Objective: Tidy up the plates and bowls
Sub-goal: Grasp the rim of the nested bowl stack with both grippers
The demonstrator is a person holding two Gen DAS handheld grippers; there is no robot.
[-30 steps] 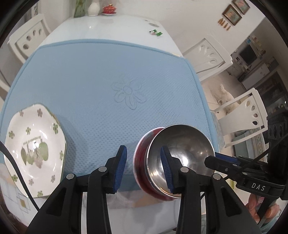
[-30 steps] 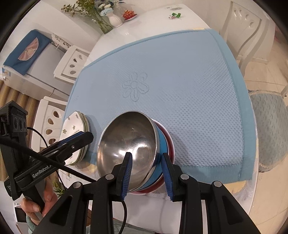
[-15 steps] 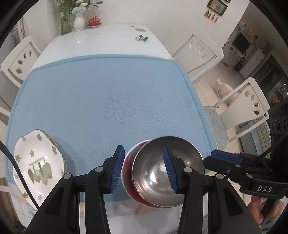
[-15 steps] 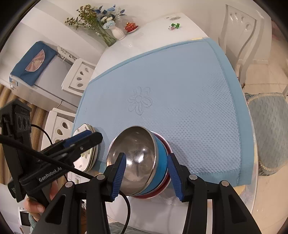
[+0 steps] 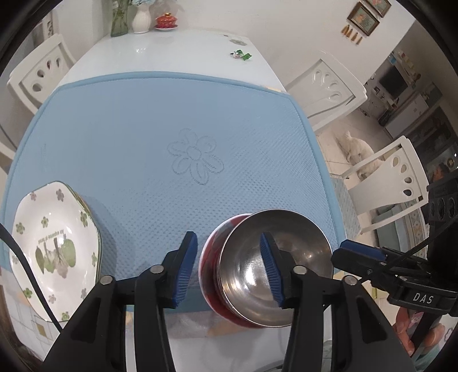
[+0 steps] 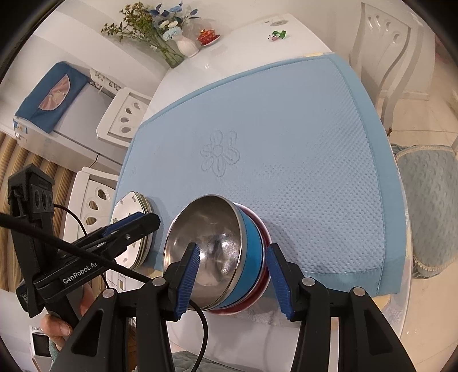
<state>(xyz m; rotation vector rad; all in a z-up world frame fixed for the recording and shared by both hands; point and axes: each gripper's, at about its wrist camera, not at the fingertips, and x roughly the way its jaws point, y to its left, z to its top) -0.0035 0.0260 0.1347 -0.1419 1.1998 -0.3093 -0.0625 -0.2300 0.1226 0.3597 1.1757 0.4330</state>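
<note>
A steel bowl (image 5: 300,251) nests in a blue bowl (image 6: 252,243) and a red bowl (image 5: 210,257) at the near edge of the blue mat (image 5: 143,128). My left gripper (image 5: 229,269) straddles the stack's left wall. Its jaws are opening, one pad inside the steel bowl and one outside, neither pressing. My right gripper (image 6: 233,279) straddles the right wall of the steel bowl (image 6: 211,234) the same way, jaws opening, with a gap showing at the red bowl (image 6: 265,234). A stack of white plates with green flowers (image 5: 54,251) lies at the mat's left edge.
The white table (image 5: 171,51) carries a vase (image 5: 141,20), a red lidded cup (image 5: 166,21) and a small green wrapper (image 5: 242,55) at its far end. White chairs (image 5: 329,85) stand around it. A white dog (image 5: 360,151) is on the floor at the right.
Both grippers' jaws have widened and come off the walls of the bowl stack. The stack stays at the mat's near edge, and both views have drawn back a little.
</note>
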